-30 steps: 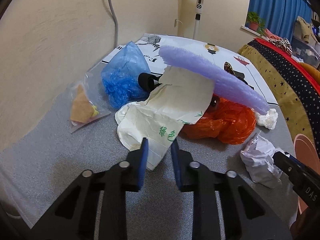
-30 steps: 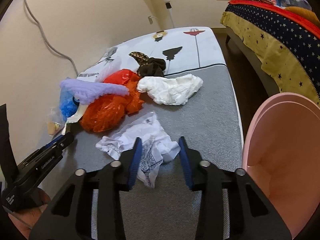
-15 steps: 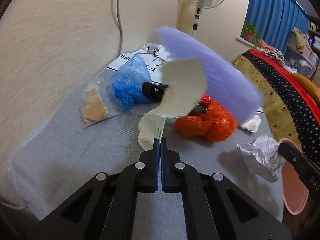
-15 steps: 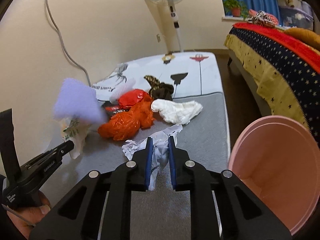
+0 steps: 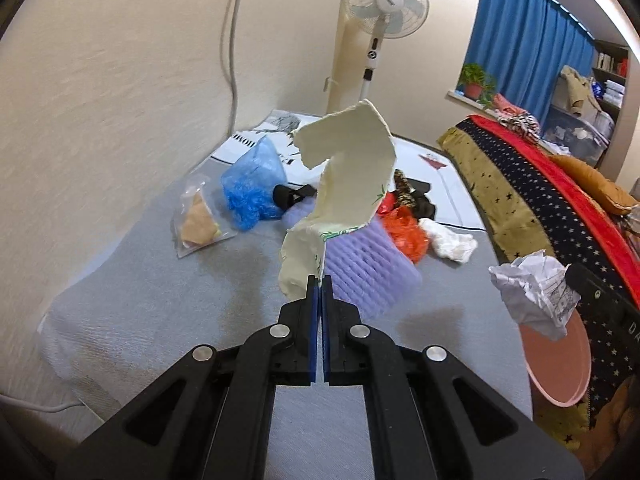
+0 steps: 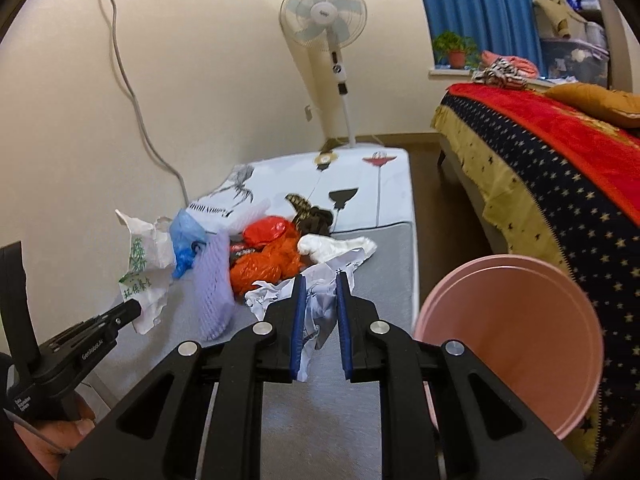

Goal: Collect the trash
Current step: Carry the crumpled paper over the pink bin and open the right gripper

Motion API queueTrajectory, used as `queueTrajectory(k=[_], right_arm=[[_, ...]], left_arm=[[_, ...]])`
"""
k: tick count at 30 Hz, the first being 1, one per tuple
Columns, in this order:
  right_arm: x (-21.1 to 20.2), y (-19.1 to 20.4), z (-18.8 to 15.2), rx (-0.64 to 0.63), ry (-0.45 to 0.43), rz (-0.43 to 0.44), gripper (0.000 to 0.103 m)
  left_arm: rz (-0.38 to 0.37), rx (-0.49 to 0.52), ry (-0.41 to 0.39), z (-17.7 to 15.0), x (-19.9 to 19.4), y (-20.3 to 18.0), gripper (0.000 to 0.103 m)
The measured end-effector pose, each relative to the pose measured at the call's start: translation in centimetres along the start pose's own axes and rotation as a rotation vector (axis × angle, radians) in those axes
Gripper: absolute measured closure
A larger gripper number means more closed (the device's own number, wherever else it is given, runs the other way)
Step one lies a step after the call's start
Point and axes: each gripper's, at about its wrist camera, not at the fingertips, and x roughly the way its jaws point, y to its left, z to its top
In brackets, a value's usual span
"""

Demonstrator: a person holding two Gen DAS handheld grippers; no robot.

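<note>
Cream torn paper bag [image 5: 344,184] pinched in fully closed left gripper [image 5: 320,280], lifted clear of grey mattress [image 5: 160,300] | right gripper [image 6: 319,280] clamps crumpled white paper [image 6: 320,300], beside pink bin [image 6: 516,344] | bin looks empty; purple foam [image 6: 214,292], orange bag [image 6: 268,264], blue bag [image 6: 184,240] remain mid-mattress.

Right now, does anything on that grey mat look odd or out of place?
Yes. The purple foam sheet looks blurred, draped against the cream paper bag that the left gripper has pinched and lifted. That bag's top edge is ragged and torn. The remaining trash is loosely heaped.
</note>
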Motion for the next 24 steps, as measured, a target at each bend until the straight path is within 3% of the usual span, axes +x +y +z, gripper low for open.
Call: queueTrajectory(k=[13, 24], right_arm=[[-5.0, -3.5, 1.6, 0.024, -0.092, -0.114, 0.088], [-7.3, -8.0, 2.1, 0.089, -0.117, -0.254, 0.088]], left_arm=[[-0.176, 0.077, -0.025, 0.0, -1.1, -5.2, 0.102], [-0.314, 0.142, -0.010, -0.6, -0.2, -11.0, 0.102]])
